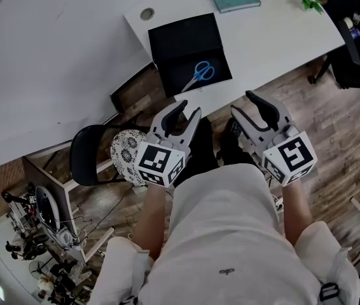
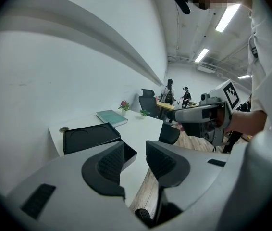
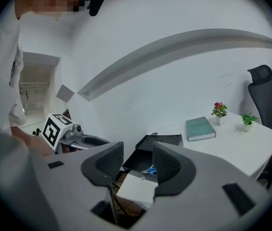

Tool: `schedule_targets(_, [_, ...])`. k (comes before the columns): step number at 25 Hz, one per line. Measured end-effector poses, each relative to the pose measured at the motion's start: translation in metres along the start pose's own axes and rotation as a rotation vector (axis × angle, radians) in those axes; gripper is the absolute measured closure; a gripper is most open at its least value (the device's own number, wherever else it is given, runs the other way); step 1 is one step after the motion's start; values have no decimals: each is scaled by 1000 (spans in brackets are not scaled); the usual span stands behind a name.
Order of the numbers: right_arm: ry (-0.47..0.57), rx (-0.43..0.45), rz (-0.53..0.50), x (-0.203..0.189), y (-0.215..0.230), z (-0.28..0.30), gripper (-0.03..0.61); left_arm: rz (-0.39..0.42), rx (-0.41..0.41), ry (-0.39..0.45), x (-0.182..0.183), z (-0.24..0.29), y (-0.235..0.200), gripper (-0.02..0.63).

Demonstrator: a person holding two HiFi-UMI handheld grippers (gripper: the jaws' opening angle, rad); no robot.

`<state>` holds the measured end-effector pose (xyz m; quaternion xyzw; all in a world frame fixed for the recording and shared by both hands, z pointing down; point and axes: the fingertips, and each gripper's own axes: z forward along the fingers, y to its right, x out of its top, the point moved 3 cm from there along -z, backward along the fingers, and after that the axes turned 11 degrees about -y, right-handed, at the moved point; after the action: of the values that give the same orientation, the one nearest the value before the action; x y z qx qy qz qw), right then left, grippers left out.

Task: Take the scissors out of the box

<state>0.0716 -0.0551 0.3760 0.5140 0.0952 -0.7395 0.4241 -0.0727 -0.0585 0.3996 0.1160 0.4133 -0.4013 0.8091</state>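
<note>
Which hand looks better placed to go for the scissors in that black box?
Probably the right gripper: its open jaws point straight at the blue scissors in the box. The left gripper, also open, sits slightly nearer, but its own view shows no scissors.

**Bright, even indoor light**

Ceiling lights (image 2: 228, 16) glare white in the left gripper view. The white surface (image 1: 275, 33) looks nearly washed out, while the black box (image 1: 189, 43) swallows detail. Shadows are soft. Both gripper views bend strongly and darken into black corners. The near jaws look slightly soft.
</note>
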Motion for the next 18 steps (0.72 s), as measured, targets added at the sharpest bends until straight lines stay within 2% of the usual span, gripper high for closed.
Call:
schedule_targets(12, [-44,-43,32,1,-7,18,385,22,-56,-98,-7,51,-40,474])
schedule_targets(18, [-49,-106,60,13,-7,32,385,46,-117,-189,-11,83,-62,474])
